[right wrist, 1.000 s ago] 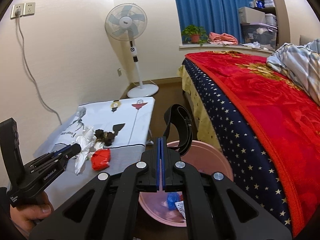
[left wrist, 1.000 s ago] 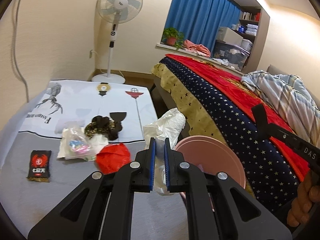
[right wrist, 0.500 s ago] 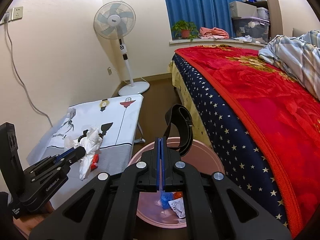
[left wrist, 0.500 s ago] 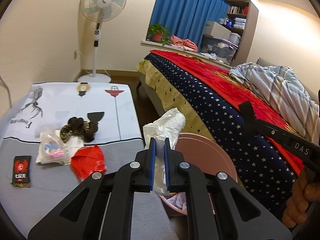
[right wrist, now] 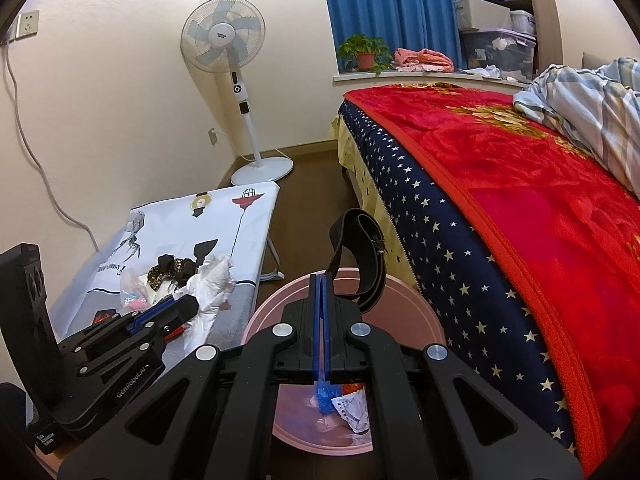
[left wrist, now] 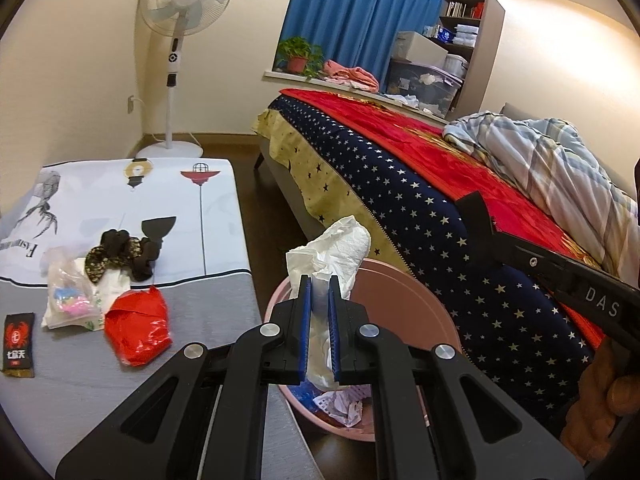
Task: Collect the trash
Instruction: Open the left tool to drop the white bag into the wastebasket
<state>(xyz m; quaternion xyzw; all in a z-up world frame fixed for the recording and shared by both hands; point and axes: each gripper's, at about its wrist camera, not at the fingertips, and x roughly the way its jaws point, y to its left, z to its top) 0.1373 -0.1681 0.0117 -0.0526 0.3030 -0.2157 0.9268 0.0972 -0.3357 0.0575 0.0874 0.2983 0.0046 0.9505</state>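
While its blue pads clamp a crumpled white tissue (left wrist: 328, 256), the left gripper (left wrist: 319, 334) holds the wad over the near rim of a pink bin (left wrist: 404, 312) that stands on the dark floor between a low table (left wrist: 216, 320) and a bed (left wrist: 420, 208). Part of the tissue sticks up above the fingertips and part hangs down between them toward the bin's mouth. Seen from the right wrist camera, the same tissue (right wrist: 212, 284) sits at the tip of the left gripper (right wrist: 176, 306), at the table's edge beside the bin (right wrist: 416, 312). Inside the bin lie a blue scrap (right wrist: 326, 396) and some crumpled printed paper (right wrist: 354, 408). The right gripper (right wrist: 321, 332) points down into the bin with its jaws pressed together and nothing between them; a black strap (right wrist: 366, 256) loops just beyond its tips. More litter waits on the table's grey-and-white cloth: a crumpled red wrapper (left wrist: 138, 326), a clear plastic bag (left wrist: 68, 296) with pink and blue contents, a small black packet (left wrist: 18, 344) with a red emblem, and a dark bundle (left wrist: 120, 252), possibly hair ties. A person's hand (left wrist: 600, 404) grips the handle of the right gripper at the lower right of the left wrist view. Behind stand a pedestal fan (left wrist: 182, 12), blue curtains (left wrist: 356, 12) and a potted plant (left wrist: 298, 56) on the sill.
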